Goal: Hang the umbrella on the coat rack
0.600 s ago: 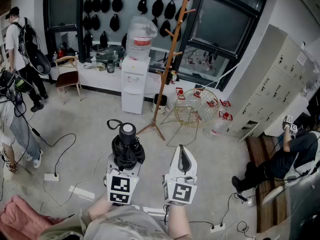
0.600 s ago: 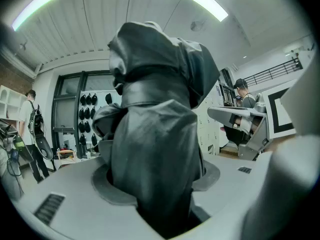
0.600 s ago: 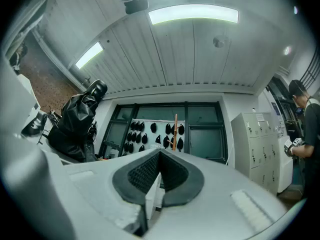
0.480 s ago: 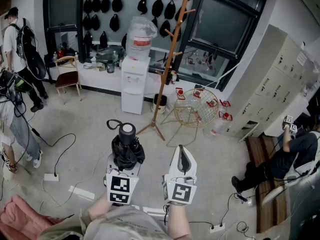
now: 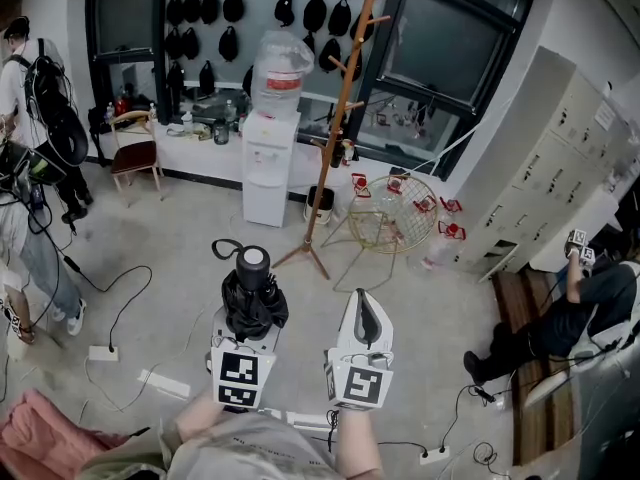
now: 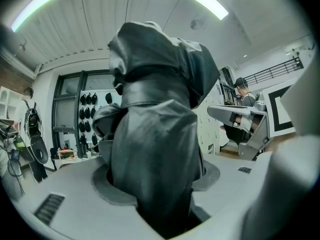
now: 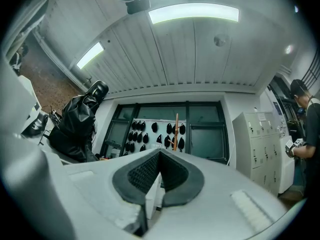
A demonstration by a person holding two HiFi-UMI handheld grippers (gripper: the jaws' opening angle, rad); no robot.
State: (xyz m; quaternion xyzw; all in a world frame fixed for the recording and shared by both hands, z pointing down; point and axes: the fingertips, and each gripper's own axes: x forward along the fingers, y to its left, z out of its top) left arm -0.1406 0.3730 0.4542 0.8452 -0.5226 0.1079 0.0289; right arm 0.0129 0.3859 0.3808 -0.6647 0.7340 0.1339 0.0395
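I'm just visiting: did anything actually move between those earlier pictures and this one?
Only the person with the backpack, who has shifted a little toward the picture's left edge. Nothing was picked up or released. The left hand-held gripper still clamps the folded black umbrella, the right hand-held gripper stays shut and empty, and the coat rack stands where it was.

Head view: high, steeply down, rack [image 5: 341, 118] ahead. Left gripper view: close behind umbrella [image 6: 155, 134]. Right gripper view: tilted up toward rack. Shared: window [image 5: 455, 53] behind rack.
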